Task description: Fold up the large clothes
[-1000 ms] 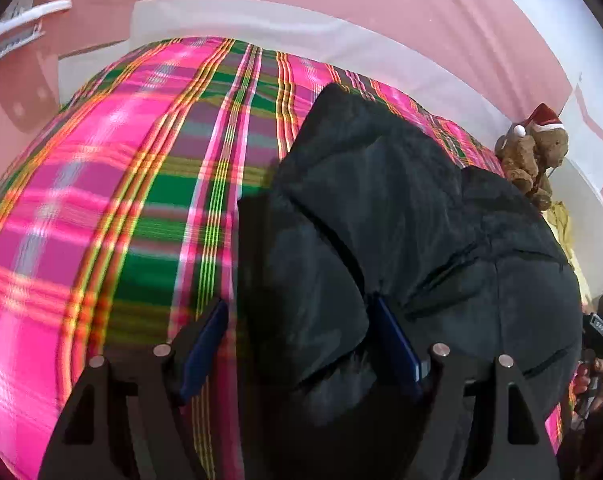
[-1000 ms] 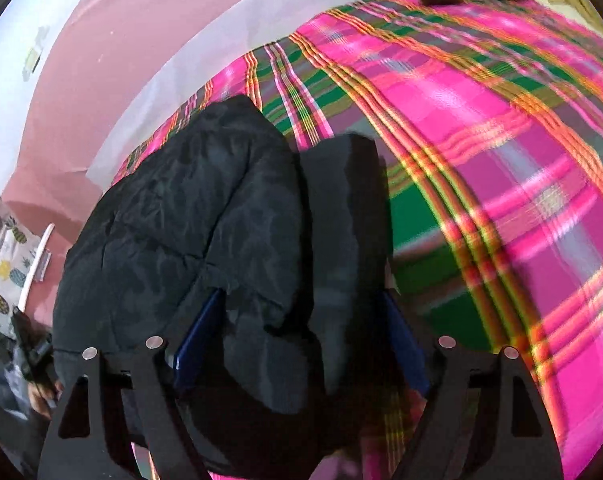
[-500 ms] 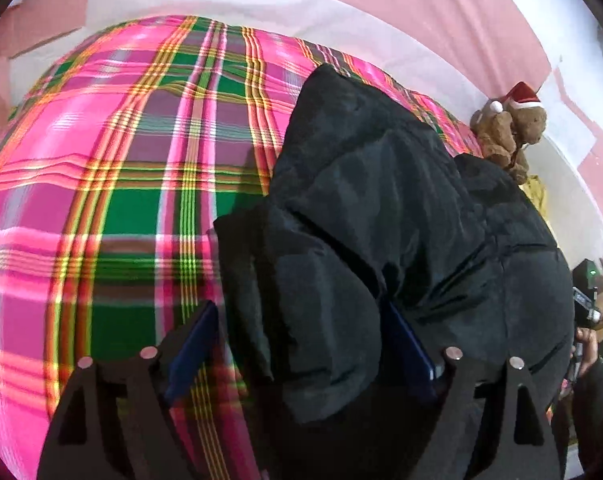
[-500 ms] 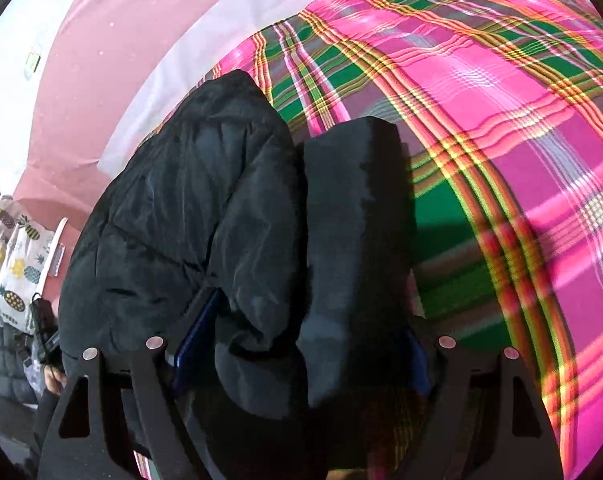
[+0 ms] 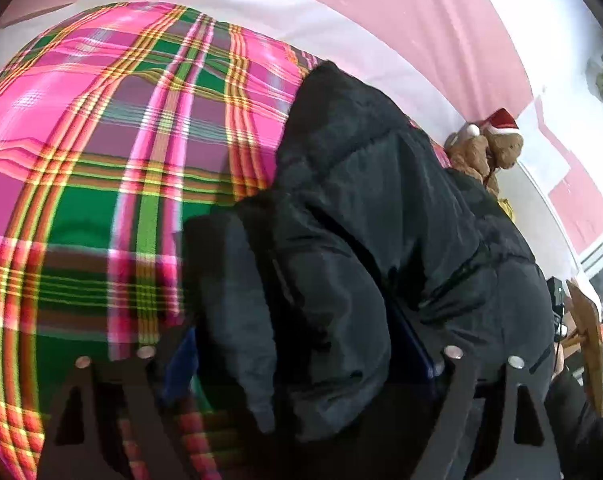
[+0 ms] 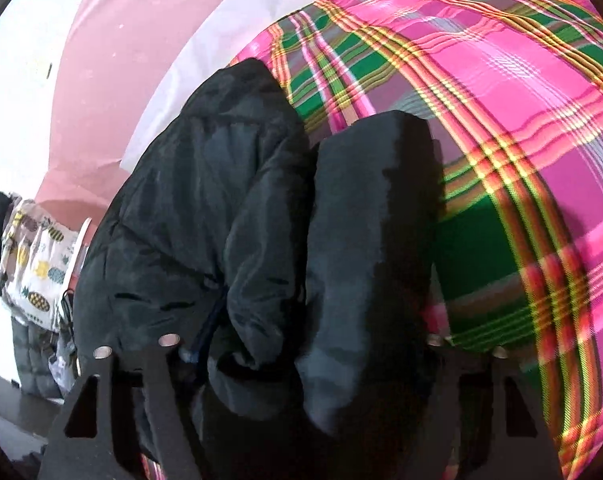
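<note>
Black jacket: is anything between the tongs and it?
Nothing visible. The black jacket already bulges between both the left tongs and the right tongs, whose jaws have just been closing on it. The teddy bear sits off beside it.

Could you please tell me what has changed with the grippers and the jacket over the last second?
Both grippers, left and right, moved in over the black jacket, which now fills more of each view. Both sets of jaws have just been closing, jacket bulk between them. The teddy bear stayed put.

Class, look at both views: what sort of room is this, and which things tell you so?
Probably a bedroom. A plaid bedspread covers what looks like a bed, a teddy bear in a Santa hat sits at its far edge, and a black jacket lies on it.
</note>
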Tool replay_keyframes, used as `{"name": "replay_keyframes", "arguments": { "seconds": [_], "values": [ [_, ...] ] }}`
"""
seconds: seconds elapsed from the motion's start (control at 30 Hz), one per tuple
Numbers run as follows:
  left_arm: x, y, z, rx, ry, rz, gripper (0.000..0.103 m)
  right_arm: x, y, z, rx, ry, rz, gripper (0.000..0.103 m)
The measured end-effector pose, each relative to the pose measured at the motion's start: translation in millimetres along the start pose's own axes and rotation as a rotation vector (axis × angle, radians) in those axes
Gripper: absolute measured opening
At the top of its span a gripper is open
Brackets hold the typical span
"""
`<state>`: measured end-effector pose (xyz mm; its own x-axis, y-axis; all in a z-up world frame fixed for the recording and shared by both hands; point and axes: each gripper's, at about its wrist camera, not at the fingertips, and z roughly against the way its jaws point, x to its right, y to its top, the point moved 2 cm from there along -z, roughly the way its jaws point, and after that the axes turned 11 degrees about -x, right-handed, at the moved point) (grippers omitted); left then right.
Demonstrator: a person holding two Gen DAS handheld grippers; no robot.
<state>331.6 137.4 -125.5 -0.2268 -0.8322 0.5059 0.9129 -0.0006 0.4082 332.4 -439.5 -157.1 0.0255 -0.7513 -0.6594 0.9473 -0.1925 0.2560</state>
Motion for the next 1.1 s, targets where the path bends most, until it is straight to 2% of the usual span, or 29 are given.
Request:
{"name": "replay_keyframes", "arguments": {
  "seconds": [0.17,0.27,0.33,0.5,0.63,0.87,1.1],
  "values": [
    [11,-5,6,0.024,-0.017,-0.030,0.048,-10,0,2,0.002,-0.001,0.039,0.040],
    [22,-5,17,0.045,0.014,-0.050,0.035,-21,1,8,0.009,-0.013,0.056,0.030],
    [31,-7,27,0.064,0.032,-0.057,0.031,-27,-1,18,0.022,-0.012,0.070,0.028],
    [61,-18,63,0.138,0.031,-0.100,0.028,-44,-5,50,0.067,0.005,0.116,0.026],
    [74,-21,81,0.157,0.036,-0.115,0.028,-54,-9,67,0.090,0.011,0.140,0.026],
    [80,-23,101,0.190,0.043,-0.118,0.028,-67,-13,82,0.115,0.025,0.174,0.026],
    [72,-9,121,0.226,0.063,-0.115,0.028,-86,2,77,0.134,0.043,0.193,0.026]
  ]
}}
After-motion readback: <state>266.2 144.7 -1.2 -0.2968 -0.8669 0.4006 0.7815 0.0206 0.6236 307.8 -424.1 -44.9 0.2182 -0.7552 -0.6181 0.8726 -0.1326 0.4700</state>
